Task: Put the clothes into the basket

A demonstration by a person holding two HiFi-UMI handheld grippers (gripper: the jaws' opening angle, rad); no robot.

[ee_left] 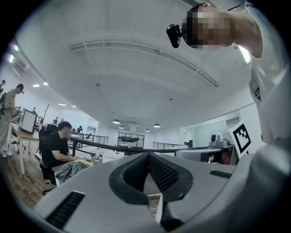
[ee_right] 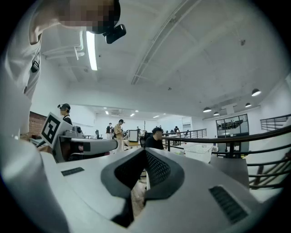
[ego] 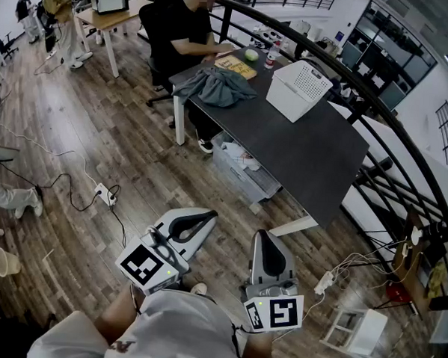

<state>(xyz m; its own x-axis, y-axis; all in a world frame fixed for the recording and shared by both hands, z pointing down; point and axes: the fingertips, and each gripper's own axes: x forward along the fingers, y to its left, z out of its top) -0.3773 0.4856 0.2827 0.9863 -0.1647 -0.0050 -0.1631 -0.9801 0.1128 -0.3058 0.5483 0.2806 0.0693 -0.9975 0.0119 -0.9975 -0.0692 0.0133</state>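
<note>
**Grippers, two.** The left gripper [ego: 209, 215] and the right gripper [ego: 262, 233] are held side by side and level. In each gripper's own view the jaws are seen brought together at the tips, with nothing between them.

**Open room.** A stretch of bare wooden floor [ego: 136, 147] is seen ahead of both grippers, up to the near edge of the table [ego: 307, 156]. A black railing [ego: 395, 135] is seen beyond the table and to the right of the right gripper.

**Table, one.** It is dark-topped and well ahead of the grippers, with its long near edge unobstructed.

**Clothes, one grey heap** [ego: 217, 87]. It is laid at the far left end of the tabletop, well ahead of the left gripper, near the basket and not in it.

**Basket, one** [ego: 298, 88]. It is white and perforated, and set on the table well ahead of the right gripper.

**Power strips, two.** One [ego: 105, 196] is left of the left gripper and one [ego: 325, 281] is right of the right gripper.

**Person, one seated** [ego: 183, 30], at the table's far end beyond the clothes.
</note>
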